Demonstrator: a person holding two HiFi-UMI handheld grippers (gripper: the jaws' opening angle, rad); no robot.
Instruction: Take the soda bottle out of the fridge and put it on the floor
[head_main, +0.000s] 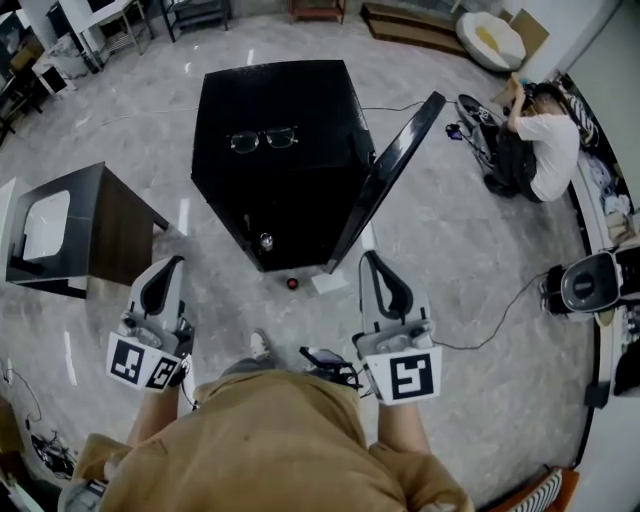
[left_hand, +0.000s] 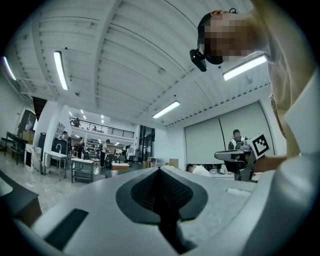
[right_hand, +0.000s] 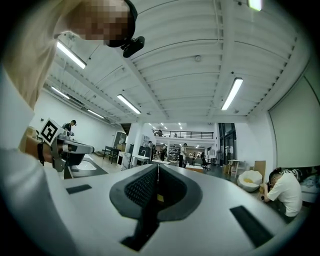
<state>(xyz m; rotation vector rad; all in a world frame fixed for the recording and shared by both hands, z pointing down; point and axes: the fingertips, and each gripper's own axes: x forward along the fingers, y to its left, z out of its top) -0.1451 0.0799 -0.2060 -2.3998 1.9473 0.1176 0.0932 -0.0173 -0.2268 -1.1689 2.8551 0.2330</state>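
Left gripper (head_main: 172, 264): pale grey moulded shell, black ribbed pads pressed together to a thin seam, nothing between them; its own view confirms this (left_hand: 160, 171). Right gripper (head_main: 371, 260): same build, jaws likewise fully closed and empty (right_hand: 157, 168). Both are held level over the floor (head_main: 450, 250), glossy grey marble-look tile, and point toward the fridge (head_main: 290, 195). The fridge is a small boxy cabinet, gloss black with a flat top. Its slab door (head_main: 392, 172) stands swung open to the right. Thin wire-framed glasses (head_main: 263, 139) lie on the fridge top. Soda bottle (head_main: 292, 283): seen end-on from above as a small dark round with a red cap, apparently upright on the tile just in front of the open fridge and apart from both grippers. A flat white sheet (head_main: 328, 282) lies just beside it. A small pale-topped round object (head_main: 266, 241) sits at the fridge's front edge; identity unclear.
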